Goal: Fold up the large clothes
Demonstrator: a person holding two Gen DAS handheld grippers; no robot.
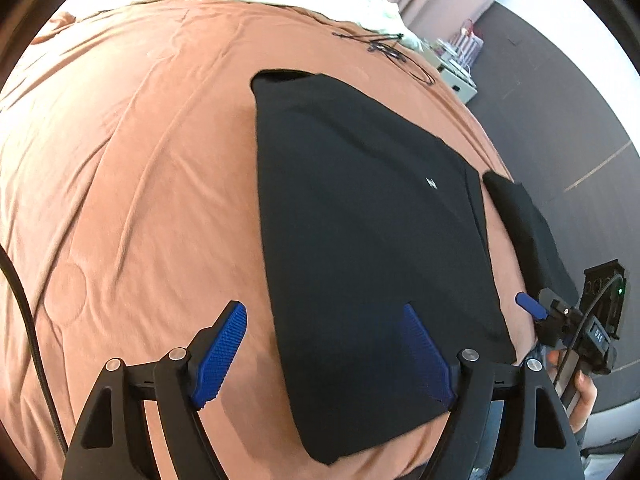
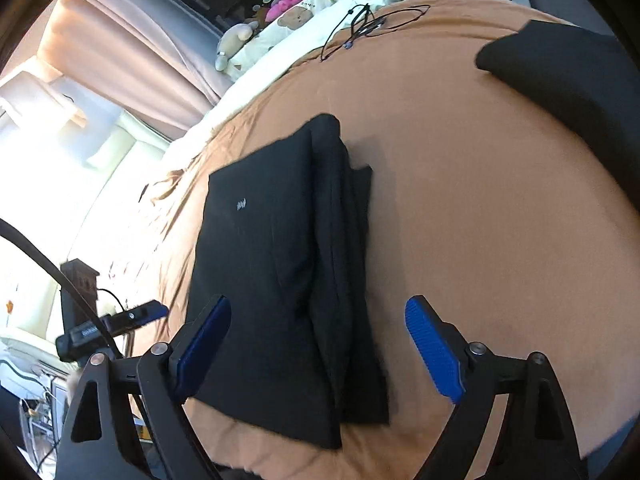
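A black garment [image 1: 360, 216] lies folded into a long flat panel on the orange bedspread [image 1: 132, 184], with a small white logo on top. My left gripper [image 1: 324, 352] is open above its near left edge and holds nothing. In the right wrist view the same garment [image 2: 280, 264] shows stacked folded layers along its right side. My right gripper [image 2: 318, 348] is open above its near end and holds nothing. The right gripper also shows at the bed's right edge in the left wrist view [image 1: 532, 306].
A second folded black cloth [image 2: 568, 76] lies at the bed's far right, also in the left wrist view [image 1: 524, 224]. A black cable [image 2: 368, 24] lies near the cream pillows [image 2: 320, 12]. White drawers [image 1: 460, 80] stand past the bed edge.
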